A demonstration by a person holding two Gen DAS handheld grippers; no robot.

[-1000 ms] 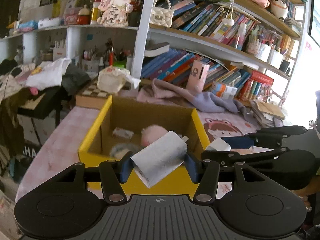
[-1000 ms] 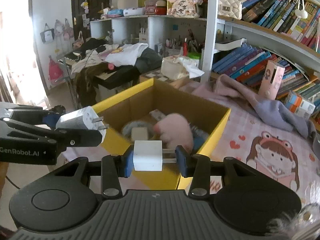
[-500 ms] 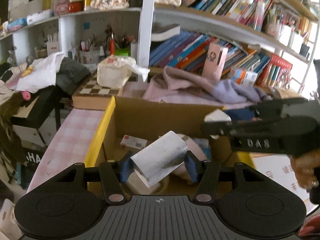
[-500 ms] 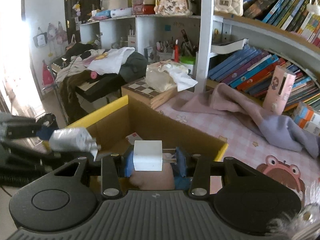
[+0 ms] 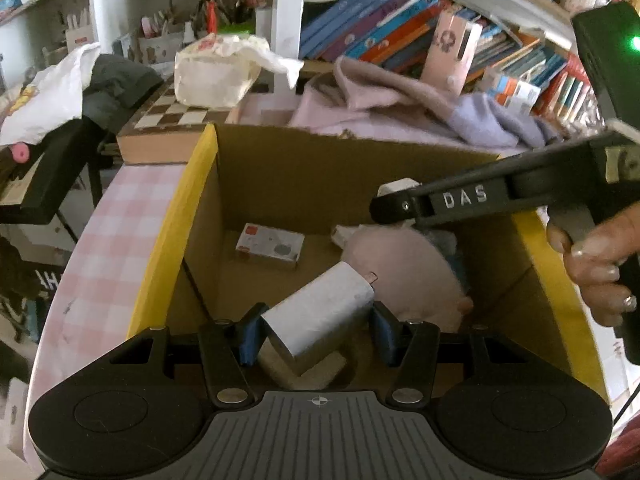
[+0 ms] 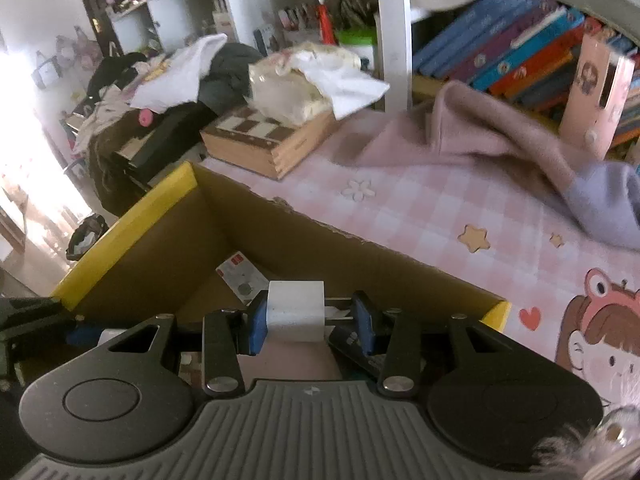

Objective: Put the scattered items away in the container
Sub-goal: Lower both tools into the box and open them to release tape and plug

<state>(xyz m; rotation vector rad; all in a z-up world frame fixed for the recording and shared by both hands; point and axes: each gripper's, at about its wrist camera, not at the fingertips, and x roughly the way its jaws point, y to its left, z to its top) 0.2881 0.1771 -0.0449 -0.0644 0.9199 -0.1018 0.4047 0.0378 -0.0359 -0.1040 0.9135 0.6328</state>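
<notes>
A cardboard box with yellow rims stands on the pink checked tablecloth. Inside it lie a small white card packet and a pink plush. My left gripper hangs over the box's inside, shut on a grey-white plug adapter that sits slanted between the blue pads. My right gripper is shut on a white charger cube, prongs toward the right pad, also above the box. In the left wrist view the right gripper reaches in from the right, held by a hand.
Behind the box a wooden chessboard case carries a tissue pack. A pink and lavender garment lies on the cloth before a shelf of books. Clothes pile on a stand at the left.
Both grippers have moved forward and down, from in front of the box's near wall to above its inside, and tilted downward. Each still holds its charger.
</notes>
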